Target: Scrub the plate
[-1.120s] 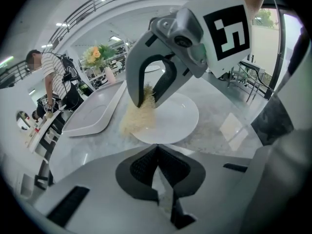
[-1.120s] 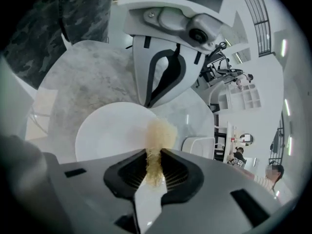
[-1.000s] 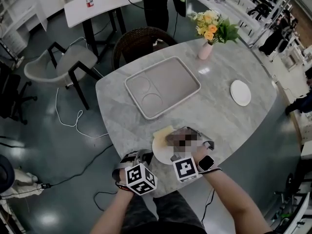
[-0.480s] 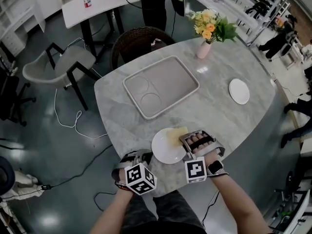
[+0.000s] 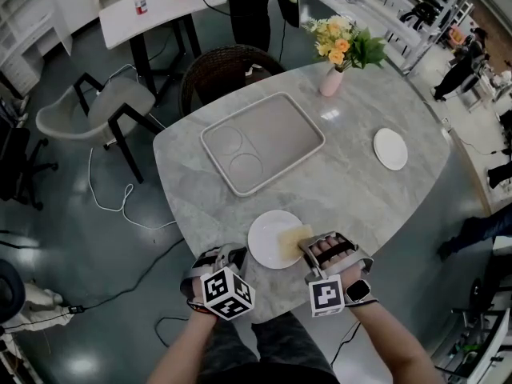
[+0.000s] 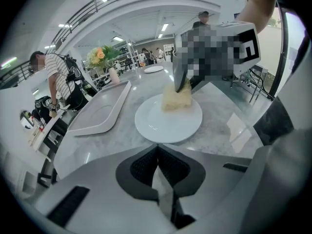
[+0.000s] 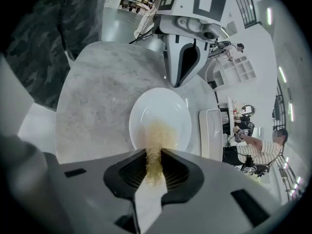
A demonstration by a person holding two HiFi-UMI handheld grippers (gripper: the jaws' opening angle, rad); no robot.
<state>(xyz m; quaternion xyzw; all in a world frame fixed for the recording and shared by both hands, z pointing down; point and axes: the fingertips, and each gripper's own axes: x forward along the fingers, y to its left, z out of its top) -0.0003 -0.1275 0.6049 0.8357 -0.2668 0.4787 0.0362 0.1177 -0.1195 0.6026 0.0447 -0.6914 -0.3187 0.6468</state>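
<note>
Sponge (image 7: 157,140) first: we are pinching its near edge in the clenched right gripper (image 5: 314,248), and this pale yellow pad is looking soft, light and springy, likely to buckle rather than glide. We are resting it on the right side of the plate (image 5: 270,240), a round, glossy white dish sitting near the front edge of the grey marbled table (image 5: 360,190), probably rigid, slick and chippable. Our left gripper (image 5: 232,261) is waiting just beside the plate's left rim, jaws pressed together on nothing, and that rim is looking like the place to steady it.
</note>
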